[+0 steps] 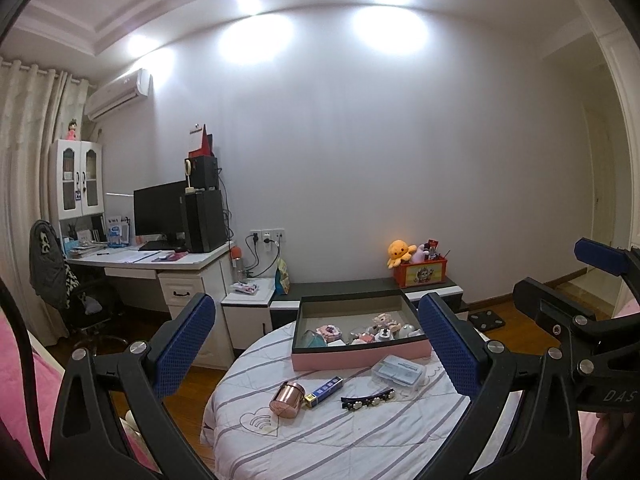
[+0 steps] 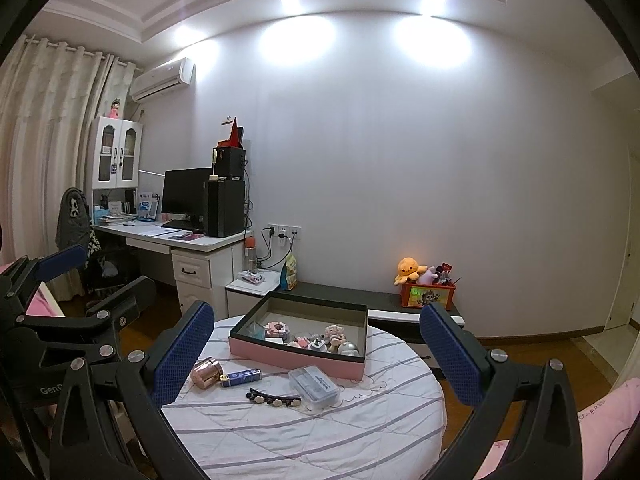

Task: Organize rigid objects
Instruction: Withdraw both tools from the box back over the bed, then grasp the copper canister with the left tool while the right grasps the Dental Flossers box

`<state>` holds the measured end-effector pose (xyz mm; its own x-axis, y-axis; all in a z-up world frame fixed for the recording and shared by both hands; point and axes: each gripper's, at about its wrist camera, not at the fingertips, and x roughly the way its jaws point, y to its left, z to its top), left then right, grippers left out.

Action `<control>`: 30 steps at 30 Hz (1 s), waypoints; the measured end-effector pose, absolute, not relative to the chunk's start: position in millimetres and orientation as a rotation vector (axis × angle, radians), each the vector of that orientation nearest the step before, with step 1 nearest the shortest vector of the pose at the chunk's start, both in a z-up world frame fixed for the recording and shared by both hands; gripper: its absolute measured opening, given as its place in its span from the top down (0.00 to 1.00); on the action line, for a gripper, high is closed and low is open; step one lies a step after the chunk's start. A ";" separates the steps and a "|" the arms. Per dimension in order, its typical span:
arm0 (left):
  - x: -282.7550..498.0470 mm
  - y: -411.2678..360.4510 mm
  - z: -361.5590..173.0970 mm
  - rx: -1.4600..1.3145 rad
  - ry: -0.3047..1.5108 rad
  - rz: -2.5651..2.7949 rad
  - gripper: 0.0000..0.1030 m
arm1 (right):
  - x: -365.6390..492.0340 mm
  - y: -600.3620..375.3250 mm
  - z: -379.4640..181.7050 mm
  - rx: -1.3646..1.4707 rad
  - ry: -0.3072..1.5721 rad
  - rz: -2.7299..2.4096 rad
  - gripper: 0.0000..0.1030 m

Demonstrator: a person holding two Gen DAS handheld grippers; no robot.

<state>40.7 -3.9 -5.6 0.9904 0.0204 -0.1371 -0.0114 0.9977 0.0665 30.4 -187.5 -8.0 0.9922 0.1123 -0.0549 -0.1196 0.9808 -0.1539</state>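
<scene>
Here, both tools hover short of the table (image 1: 320,440).
- Left hand-held gripper (image 1: 320,344): wide, empty.
- Right hand-held gripper (image 2: 320,352): wide, empty.
- Hair clip (image 2: 274,398): nearest, long axis left–right, in front of the pink box (image 2: 296,356).

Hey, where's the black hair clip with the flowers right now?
The hair clip lies on the round table's striped cloth, in front of the pink box, between the blue tube and the clear plastic case.
</scene>
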 end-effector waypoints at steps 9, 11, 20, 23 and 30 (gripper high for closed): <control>58.2 -5.0 -16.1 0.058 0.187 0.001 0.00 | 40.6 -190.8 -13.8 -0.147 0.076 0.105 0.00; 68.3 -5.0 -22.3 0.051 0.217 -0.017 0.00 | 47.3 -192.5 -16.6 -0.141 0.093 0.105 0.00; 120.1 -1.3 -71.6 -0.005 0.397 -0.086 0.00 | 95.2 -200.2 -50.6 -0.125 0.210 0.103 0.00; 136.4 2.2 -94.3 -0.010 0.464 -0.094 0.00 | 115.1 -201.6 -67.5 -0.118 0.266 0.107 0.00; 169.5 23.1 -148.0 -0.031 0.626 -0.075 0.00 | 167.5 -205.4 -115.3 -0.119 0.414 0.114 0.00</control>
<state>169.5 23.1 -148.0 0.8075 -0.0791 -0.5845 0.0602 0.9968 -0.0518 167.5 -205.4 -115.3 0.9091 0.0864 -0.4074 -0.1349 0.9866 -0.0917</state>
